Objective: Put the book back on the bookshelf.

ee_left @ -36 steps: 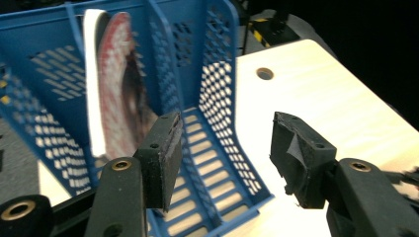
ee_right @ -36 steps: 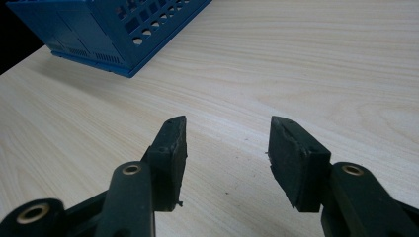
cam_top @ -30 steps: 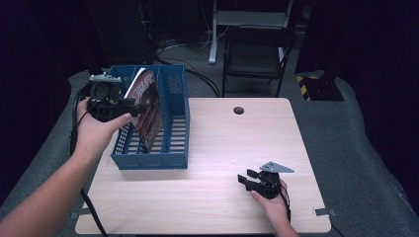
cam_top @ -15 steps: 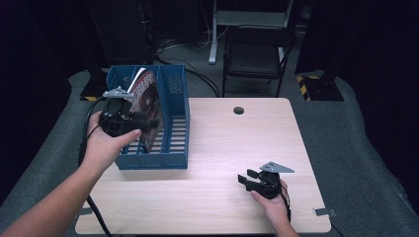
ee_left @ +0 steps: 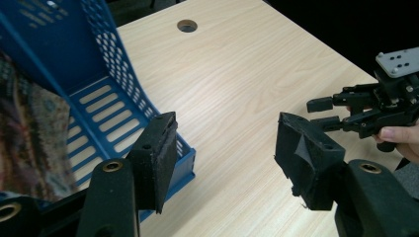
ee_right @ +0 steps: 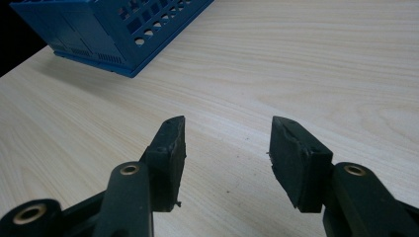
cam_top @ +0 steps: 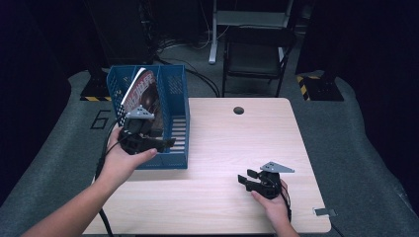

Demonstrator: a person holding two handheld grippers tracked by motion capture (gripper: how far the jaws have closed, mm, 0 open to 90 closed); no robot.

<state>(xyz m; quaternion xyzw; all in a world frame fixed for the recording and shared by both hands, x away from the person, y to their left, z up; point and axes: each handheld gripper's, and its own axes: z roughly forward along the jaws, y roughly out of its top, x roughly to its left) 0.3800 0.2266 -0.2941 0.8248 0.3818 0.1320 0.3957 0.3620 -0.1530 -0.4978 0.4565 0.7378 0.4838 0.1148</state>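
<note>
Left gripper (cam_top: pixel 163 143) sat at blue file basket's (cam_top: pixel 179 98) near wall, jaws apart, empty, just opened slightly. Magazine (cam_top: pixel 143 96) stood upright inside, just beyond. Right gripper (cam_top: pixel 244 180) open, empty, well apart.

Blue perforated plastic basket (cam_top: pixel 173 123): upright on table (cam_top: pixel 237 148), at left edge, slotted floor, open top. Magazine (cam_top: pixel 143 98): reddish printed cover, stands on edge inside basket, leaning against its left wall, top corner above rim.
</note>
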